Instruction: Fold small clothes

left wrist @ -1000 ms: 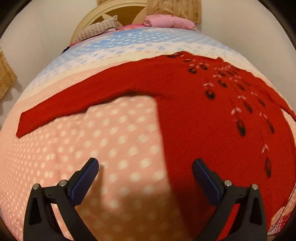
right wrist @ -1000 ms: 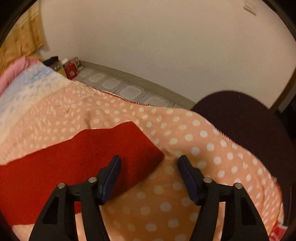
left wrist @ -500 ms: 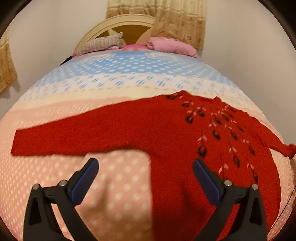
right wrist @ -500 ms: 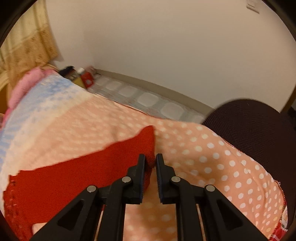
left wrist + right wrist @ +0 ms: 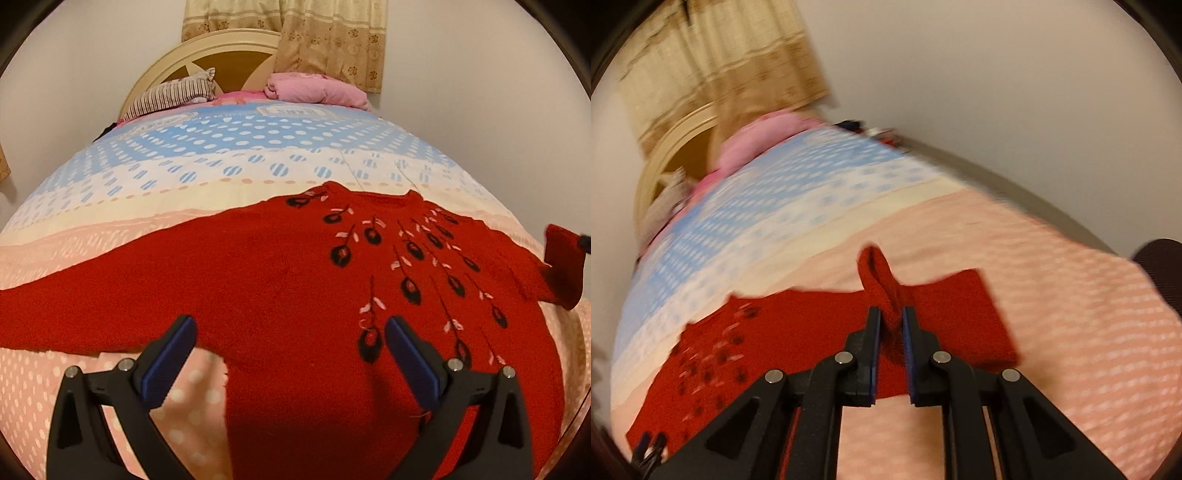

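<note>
Red sweater lies spread flat, front up, across the near half of the bed, body toward the right, one long sleeve stretched out far to the left over the pink dotted part of the cover. Black and pink flower pattern fans down from the neckline. Left gripper hovers over the sweater's near left side by the underarm, jaws wide apart, nothing between them, not touching the cloth. Right gripper is clamped tight on the other sleeve, a folded loop of red knit sticking up out of the pads; that sleeve end is lifted off the cover at the bed's right side, also visible raised at the right edge in the left wrist view. Right view is motion-blurred. Far end of bed: striped pillow, pink bundle, cream headboard, beige curtain behind. Dark chair at right edge.
</note>
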`<state>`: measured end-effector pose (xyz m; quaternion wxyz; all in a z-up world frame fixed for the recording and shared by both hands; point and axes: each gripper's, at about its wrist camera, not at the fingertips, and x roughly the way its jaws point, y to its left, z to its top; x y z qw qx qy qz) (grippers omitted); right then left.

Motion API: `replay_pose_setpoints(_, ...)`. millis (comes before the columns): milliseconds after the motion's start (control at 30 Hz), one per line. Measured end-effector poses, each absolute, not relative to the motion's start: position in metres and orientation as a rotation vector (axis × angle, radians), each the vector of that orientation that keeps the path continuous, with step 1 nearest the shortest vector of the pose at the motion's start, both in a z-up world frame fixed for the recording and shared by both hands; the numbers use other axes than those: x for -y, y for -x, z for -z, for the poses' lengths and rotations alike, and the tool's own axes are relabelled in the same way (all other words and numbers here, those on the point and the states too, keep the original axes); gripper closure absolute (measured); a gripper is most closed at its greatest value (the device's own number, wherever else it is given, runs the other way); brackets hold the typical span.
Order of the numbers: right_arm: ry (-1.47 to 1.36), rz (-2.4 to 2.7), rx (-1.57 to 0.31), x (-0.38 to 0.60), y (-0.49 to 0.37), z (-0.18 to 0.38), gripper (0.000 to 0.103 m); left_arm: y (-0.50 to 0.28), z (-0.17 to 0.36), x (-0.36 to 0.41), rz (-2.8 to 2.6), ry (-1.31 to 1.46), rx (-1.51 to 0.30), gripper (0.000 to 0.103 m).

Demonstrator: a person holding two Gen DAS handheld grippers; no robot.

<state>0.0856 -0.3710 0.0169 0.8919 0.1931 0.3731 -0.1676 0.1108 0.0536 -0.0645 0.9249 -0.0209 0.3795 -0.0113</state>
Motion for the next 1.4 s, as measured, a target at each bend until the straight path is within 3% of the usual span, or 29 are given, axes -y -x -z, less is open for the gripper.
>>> replay_pose_setpoints(367, -0.442, 0.019, -0.852, 0.208, -0.157, 0.019, 0.092, -0.104, 0.073, -0.109, -0.075, 0.112, -0.753, 0.000)
replay_pose_setpoints(867, -0.426, -0.325, -0.956, 0.024, -0.184, 0.047, 0.092, -0.089, 0.087, -0.169, -0.167, 0.210, -0.737, 0.000)
replay_pose_setpoints(1133, -0.432, -0.485, -1.000, -0.015, -0.170, 0.082, 0.092, -0.089, 0.088, -0.176, -0.147, 0.238, -0.735, 0.000)
replay_pose_setpoints(1333, -0.385, -0.510, -0.981, -0.013, -0.149, 0.075, 0.092, -0.095, 0.071, -0.164, -0.053, 0.213, -0.700, 0.000)
replay_pose_setpoints(1367, -0.359, -0.468, -0.950, -0.005, -0.143, 0.069, 0.090, -0.098, 0.066, -0.158, -0.026, 0.210, -0.691, 0.000)
replay_pose_setpoints(1400, -0.338, -0.427, -0.920, 0.004, -0.137, 0.064, 0.081, -0.103, 0.063, -0.151, 0.020, 0.213, -0.692, 0.000)
